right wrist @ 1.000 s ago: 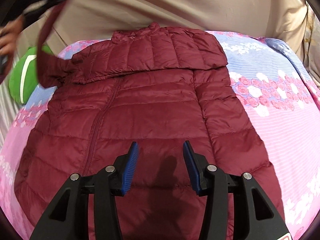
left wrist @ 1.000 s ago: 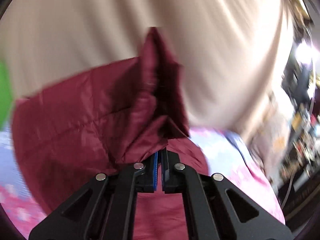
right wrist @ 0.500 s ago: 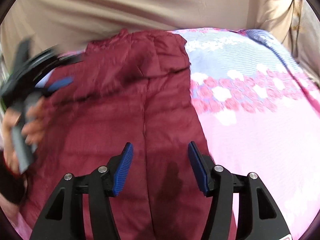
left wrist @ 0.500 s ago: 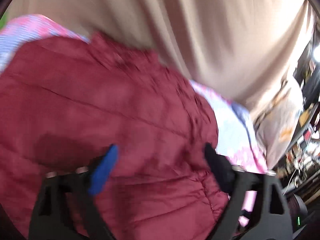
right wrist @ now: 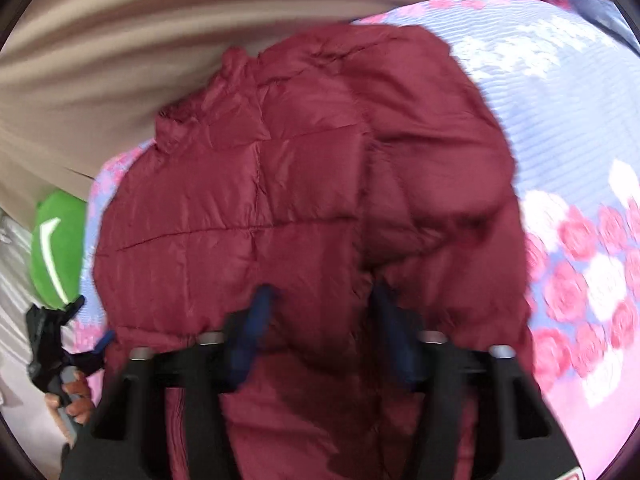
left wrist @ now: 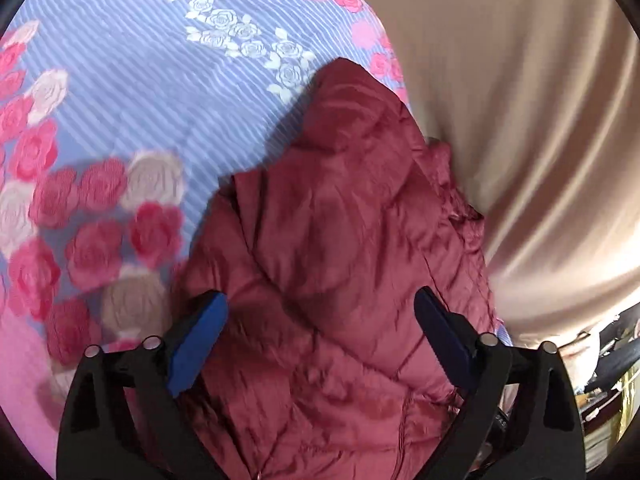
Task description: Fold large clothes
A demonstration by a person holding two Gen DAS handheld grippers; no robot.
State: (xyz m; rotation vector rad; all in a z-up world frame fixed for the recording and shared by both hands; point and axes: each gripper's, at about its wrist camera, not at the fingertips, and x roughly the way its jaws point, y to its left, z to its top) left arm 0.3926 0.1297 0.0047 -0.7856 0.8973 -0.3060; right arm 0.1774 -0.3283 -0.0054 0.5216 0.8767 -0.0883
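On floral bedsheet: one maroon puffer jacket; left tool, right tool both released, above jacket.

Both my grippers are the same build: chunky matte black frames with triangular cutouts and round silver screws across the top. The left gripper has bright blue pads; the right gripper has blue ones too, blurrier. A red-and-white sticker sits on the right frame. My bare hand grips a grey handle.
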